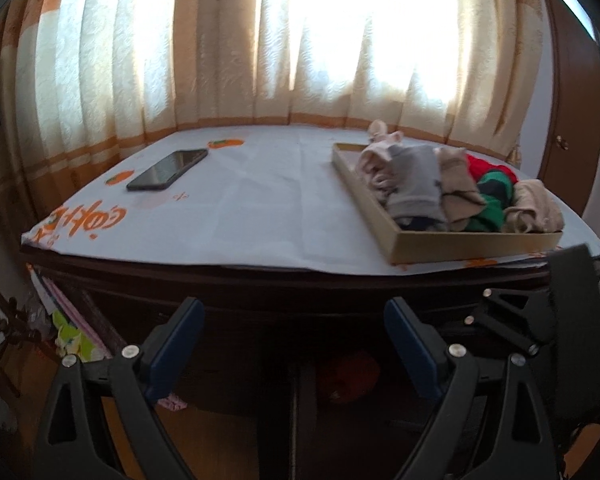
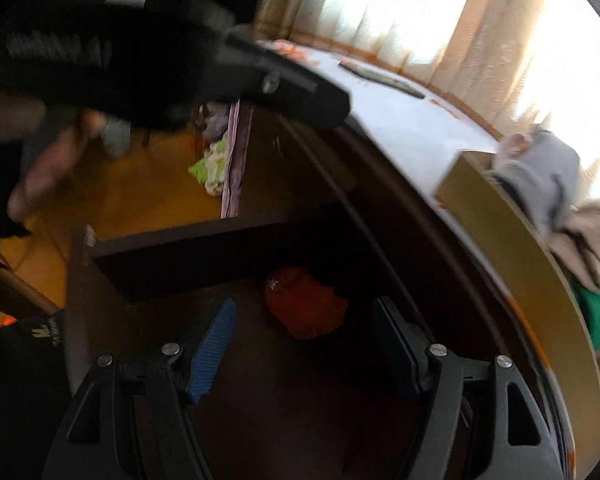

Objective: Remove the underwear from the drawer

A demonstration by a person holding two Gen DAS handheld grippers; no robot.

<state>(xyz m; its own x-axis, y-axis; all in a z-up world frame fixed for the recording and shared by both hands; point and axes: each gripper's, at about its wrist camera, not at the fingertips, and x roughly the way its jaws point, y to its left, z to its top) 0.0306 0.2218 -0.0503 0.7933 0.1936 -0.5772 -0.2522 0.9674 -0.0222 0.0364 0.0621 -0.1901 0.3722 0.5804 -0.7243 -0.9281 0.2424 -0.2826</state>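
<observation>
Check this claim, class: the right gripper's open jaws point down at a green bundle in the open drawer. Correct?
Not quite: the bundle is red-orange, not green. The right wrist view shows it lying in the open drawer ahead of the right gripper, whose jaws stand open.

A table (image 1: 260, 208) under a white printed cloth carries a black phone (image 1: 167, 169) and a clothes-filled cardboard tray (image 1: 472, 245).

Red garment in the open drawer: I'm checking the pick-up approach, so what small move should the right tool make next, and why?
Probably ease the right tool further down toward the red garment. Its jaws stand open and empty, the garment lies between and beyond the pads, apparently not touched yet, and nothing visible blocks the way. Closing now would likely catch nothing.
</observation>
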